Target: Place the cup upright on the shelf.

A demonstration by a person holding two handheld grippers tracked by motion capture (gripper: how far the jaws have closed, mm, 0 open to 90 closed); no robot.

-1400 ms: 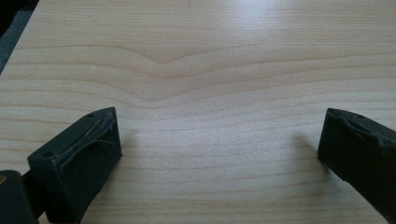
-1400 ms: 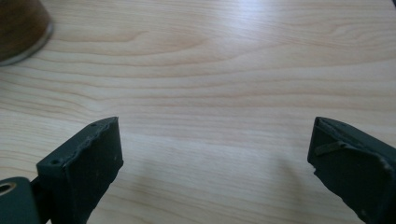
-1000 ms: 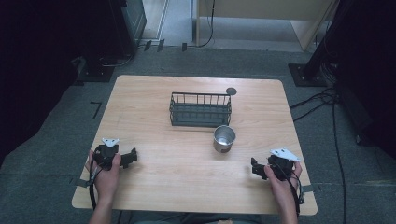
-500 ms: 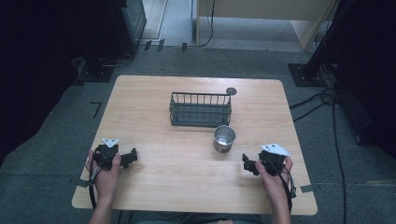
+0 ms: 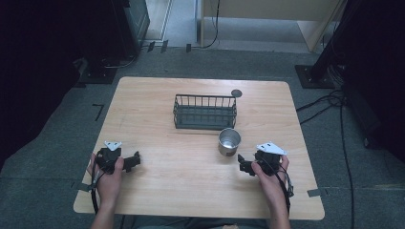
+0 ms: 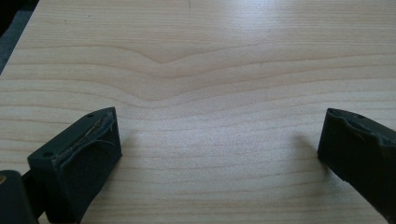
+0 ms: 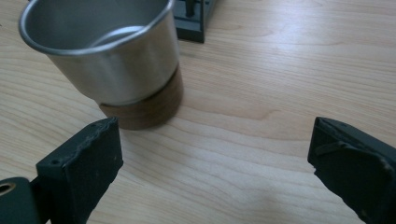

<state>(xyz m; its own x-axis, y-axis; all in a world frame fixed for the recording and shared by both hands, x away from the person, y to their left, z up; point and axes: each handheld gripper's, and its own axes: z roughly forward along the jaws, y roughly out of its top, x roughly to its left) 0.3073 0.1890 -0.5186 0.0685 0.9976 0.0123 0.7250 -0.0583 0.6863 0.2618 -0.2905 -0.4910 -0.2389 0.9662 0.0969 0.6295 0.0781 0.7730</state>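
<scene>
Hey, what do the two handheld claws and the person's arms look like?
Both the left claw and the right claw are black, each topped by a pale three-cornered plate and trailing a black cable. Their jaws are blocky with dark, worn pads. No sleeves show on the forearms.

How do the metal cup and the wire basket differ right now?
The metal cup is round, shiny and solid-walled; the wire basket is rectangular, dark and open-barred. The cup stands nearer the right gripper, the basket farther back. Both stand upright on the table.
</scene>
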